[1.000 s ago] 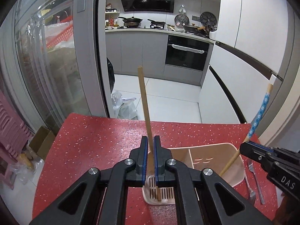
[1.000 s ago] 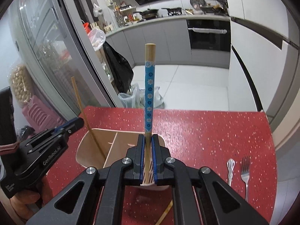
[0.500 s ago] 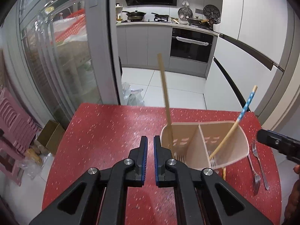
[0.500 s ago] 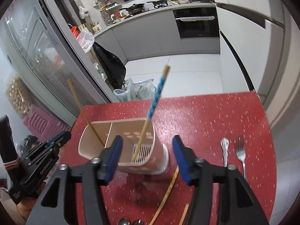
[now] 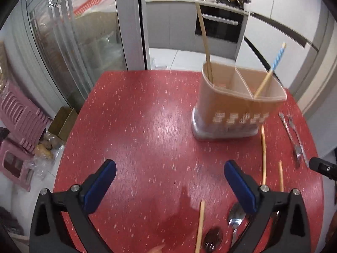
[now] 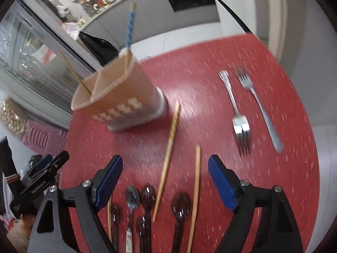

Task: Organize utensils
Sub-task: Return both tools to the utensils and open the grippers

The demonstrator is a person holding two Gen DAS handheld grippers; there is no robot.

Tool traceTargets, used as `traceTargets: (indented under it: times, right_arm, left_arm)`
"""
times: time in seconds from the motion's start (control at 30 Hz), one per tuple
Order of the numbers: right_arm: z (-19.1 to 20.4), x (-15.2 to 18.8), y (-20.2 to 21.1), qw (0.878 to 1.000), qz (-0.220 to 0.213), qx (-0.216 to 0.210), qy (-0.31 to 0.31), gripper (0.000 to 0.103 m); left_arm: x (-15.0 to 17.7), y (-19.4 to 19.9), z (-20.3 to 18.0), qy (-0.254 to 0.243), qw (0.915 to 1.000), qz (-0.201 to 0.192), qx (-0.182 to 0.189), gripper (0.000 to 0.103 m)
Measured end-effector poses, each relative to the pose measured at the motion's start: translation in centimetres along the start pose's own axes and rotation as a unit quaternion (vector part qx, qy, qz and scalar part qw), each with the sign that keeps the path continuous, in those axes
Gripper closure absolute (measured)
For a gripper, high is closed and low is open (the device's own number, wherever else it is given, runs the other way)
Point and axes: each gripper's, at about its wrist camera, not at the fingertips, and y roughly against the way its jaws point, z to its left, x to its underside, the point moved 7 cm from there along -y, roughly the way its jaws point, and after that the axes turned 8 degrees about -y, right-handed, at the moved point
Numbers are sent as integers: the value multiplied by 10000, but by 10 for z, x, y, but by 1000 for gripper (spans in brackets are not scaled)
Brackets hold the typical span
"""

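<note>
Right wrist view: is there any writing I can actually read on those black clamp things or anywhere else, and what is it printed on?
"GenRobot.AI": white lettering on the black body of the left gripper, at the left edge of the right wrist view.
A second, smaller white line lower on that same body: too small to read.
The utensil holder carries only a blurred white pattern, no words.
Left wrist view: no readable text.

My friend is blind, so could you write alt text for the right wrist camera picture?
An open right gripper hovers over a red table strewn with chopsticks, spoons and two forks. Behind stands a tan caddy holding a blue chopstick and a plain one.
</note>
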Motion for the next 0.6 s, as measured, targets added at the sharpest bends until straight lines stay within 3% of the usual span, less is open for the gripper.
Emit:
traceTargets:
  times: [0.3,0.6]
  right_arm:
    - [-37,58,-3,9973,488,309,-458,13]
    - [-54,88,-10,9914,853,809,-570,12]
  left_arm:
    - [70,-6,-3,-303,9976,621,55,0]
    - [133,-16,-17,-412,9899,1272,480,0]
